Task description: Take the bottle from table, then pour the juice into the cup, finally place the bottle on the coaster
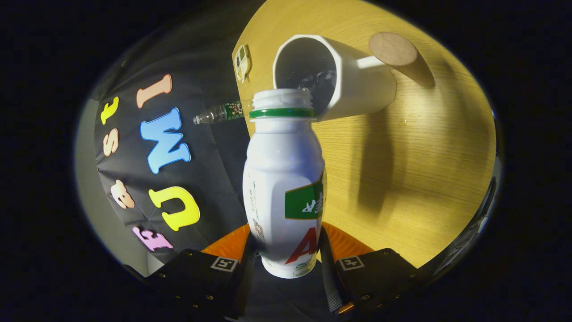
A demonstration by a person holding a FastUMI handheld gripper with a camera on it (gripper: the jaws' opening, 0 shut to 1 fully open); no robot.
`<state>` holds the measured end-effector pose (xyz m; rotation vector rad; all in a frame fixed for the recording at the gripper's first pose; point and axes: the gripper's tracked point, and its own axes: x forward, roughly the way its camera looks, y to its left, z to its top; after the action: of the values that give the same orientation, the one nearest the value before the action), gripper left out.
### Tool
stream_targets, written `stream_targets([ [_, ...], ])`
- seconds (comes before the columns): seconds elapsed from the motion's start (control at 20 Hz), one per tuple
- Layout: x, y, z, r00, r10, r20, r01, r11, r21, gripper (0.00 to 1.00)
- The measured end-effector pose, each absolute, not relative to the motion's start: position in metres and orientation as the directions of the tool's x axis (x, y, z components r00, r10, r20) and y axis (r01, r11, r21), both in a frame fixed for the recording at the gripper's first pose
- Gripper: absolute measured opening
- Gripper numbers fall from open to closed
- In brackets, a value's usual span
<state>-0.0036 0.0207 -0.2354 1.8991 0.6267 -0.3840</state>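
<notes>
Claw (284, 250) clamps the white bottle (283, 179), tipped sideways, mouth at the cup (339, 85) rim.

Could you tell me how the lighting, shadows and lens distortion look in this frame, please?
Gripper view: warm, hard light; the cup throws a long dark shadow across the table; fisheye bulges the bottle, clamped between the gripper fingers; the bottle stays sharp, the surroundings dim towards the edges.

Mounted on the gripper (286, 250), looking forward along its jaws, rolled sideways; very near the white plastic bottle (283, 179), with the white mug (339, 80) and tan wooden surface (424, 179) just beyond.
</notes>
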Motion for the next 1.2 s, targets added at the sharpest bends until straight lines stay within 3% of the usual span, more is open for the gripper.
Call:
stream_targets([
  [1.2,0.004,0.018,-0.220,0.802,0.288,-0.523,0.597,-0.418,0.685,0.67],
])
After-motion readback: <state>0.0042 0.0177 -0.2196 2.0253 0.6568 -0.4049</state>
